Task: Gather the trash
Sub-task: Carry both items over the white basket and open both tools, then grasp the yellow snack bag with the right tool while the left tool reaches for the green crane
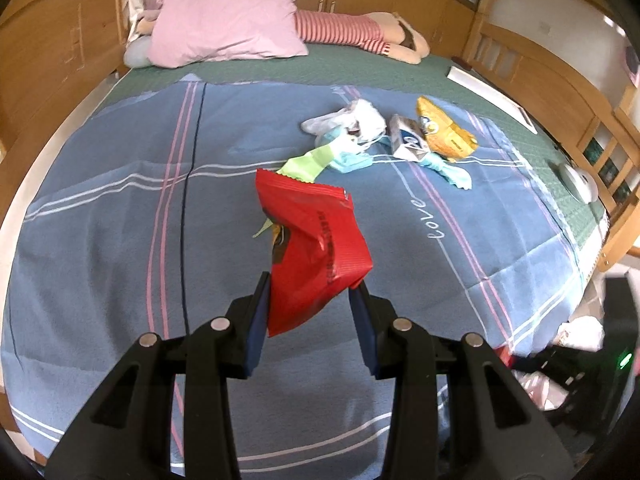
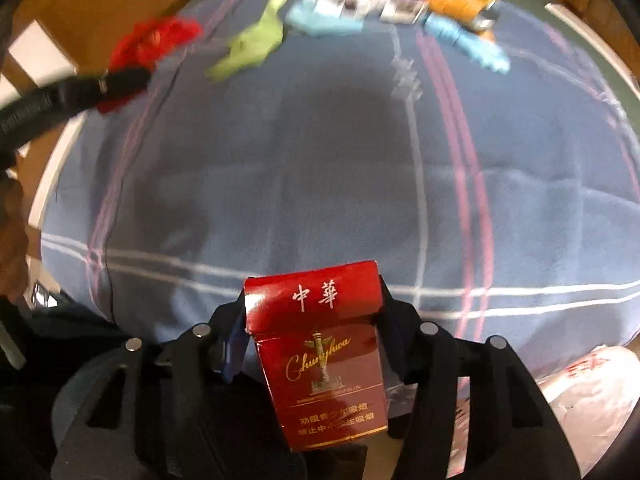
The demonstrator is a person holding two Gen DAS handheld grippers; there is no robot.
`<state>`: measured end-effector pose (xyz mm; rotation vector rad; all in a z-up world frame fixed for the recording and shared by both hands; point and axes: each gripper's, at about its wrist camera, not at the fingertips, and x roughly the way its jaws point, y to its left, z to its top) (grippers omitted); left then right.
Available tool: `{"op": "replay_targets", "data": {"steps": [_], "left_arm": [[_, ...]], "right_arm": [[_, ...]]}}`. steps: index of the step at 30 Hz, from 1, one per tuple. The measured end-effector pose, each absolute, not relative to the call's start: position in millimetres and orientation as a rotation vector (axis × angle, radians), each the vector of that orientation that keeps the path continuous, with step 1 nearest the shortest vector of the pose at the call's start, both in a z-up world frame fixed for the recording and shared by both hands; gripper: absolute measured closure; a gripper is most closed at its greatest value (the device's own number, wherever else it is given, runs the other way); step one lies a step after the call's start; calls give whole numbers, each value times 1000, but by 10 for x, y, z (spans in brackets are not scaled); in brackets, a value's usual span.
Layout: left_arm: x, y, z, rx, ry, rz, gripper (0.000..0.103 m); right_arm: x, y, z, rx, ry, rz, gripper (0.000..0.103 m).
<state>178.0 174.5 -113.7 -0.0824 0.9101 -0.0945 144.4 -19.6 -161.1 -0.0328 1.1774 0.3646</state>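
A: What is gripped by the left tool (image 1: 312, 284)?

B: A crumpled red wrapper (image 1: 316, 248) is pinched between its two blue-padded fingers (image 1: 256, 320), low in the centre of the left wrist view. The wrapper is held above the blue plaid bedsheet (image 1: 120, 220), clear of it.

A: And by the right tool (image 2: 312, 308)?

B: A red cigarette pack (image 2: 324, 356) is seen between its fingers at the bottom centre of the right wrist view, lid upward. The pack is flanked closely on both sides, but whether the pads press on it cannot be told; the picture is blurred there.

A: Where is the remaining trash seen?

B: It is gathered in the upper right of the left wrist view. A white crumpled bag (image 1: 348, 118) is found furthest back, with a light blue mask (image 1: 348, 158) and a green wrapper (image 1: 308, 164) just in front of it. A small white-and-blue carton (image 1: 408, 138) is placed beside a yellow snack bag (image 1: 444, 128), touching it, and a pale blue scrap (image 1: 450, 170) lies just below them.

A: What else is shown?

B: A pink pillow (image 1: 224, 24) is seen at the upper left of the bed. A white plastic bag (image 2: 592, 396) is visible at the lower right edge of the right wrist view.
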Motion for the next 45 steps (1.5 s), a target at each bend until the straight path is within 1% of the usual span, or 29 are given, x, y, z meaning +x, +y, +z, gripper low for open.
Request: {"op": "replay_targets", "data": {"steps": [4,7,8,11,15,16,17,18,19,20,21,22,23,24,25,27,29,30,31,35,36,38,41,43,45], "left_arm": [[1710,1615,-1044,-108,886,-198,64],[1602,1417,-920,-135,855,-357,64],[1568,1361,-890,-141,849,-399,64],[1442,1073,-794,-198,847,-582,64],[1290,589,-746,-216,899,-735,64],[1216,414,-750,-205,915,-785,64],[1129,229,-770,-187,935,-835,64],[1068,102,-798,-171,953,-864,64],[980,-93,-843,-144,986,-906,64],[885,-295,-896,-114,1019,-952,64],[804,-475,-958,-82,1050,-998,63],[731,-625,-1016,-50,1076,-1032,59],[639,-805,-1094,-2,1106,-1061,54],[570,-947,-1169,44,1133,-1082,35],[506,-1039,-1212,79,1147,-1088,23],[454,-1177,-1289,146,1162,-1077,21],[546,-1150,-1264,153,1158,-1034,18],[709,-1031,-1195,136,1140,-976,16],[843,-900,-1135,122,1119,-923,15],[1600,-141,-904,90,978,-550,13],[1908,202,-903,97,927,-357,13],[2314,701,-1010,108,894,-120,13],[2824,1267,-1320,33,938,-11,14],[2987,1467,-1478,-38,938,-13,14],[3120,1553,-1622,-31,943,-13,13]], "right_arm": [[1351,-533,-1075,-7,1033,292,47],[1140,-991,-610,-14,939,213,47],[1059,-1132,-534,-20,928,184,47],[823,-1530,-533,-21,970,91,47],[550,-2005,-1004,39,1158,33,43],[516,-2091,-1059,47,1179,14,39],[475,-2197,-1081,58,1183,-25,36],[430,-2351,-1033,89,1154,-75,35],[392,-2515,-939,145,1109,-122,33],[384,-2643,-868,205,1067,-159,29],[332,-2862,-742,310,998,-213,27],[288,-3006,-648,387,947,-246,26],[253,-3100,-592,424,917,-263,26],[232,-3171,-535,437,892,-282,26],[223,-3214,-509,429,884,-294,26],[260,-3220,-489,404,876,-314,26],[295,-3205,-535,422,882,-300,26],[336,-3189,-576,434,895,-286,26],[418,-3201,-599,438,906,-273,26],[522,-3123,-682,436,927,-237,26],[580,-3082,-705,436,932,-225,26],[713,-2971,-742,424,947,-203,26],[1013,-2738,-754,378,970,-160,26],[1229,-2518,-742,346,975,-113,26],[1486,-2249,-737,318,977,-50,26]]}}
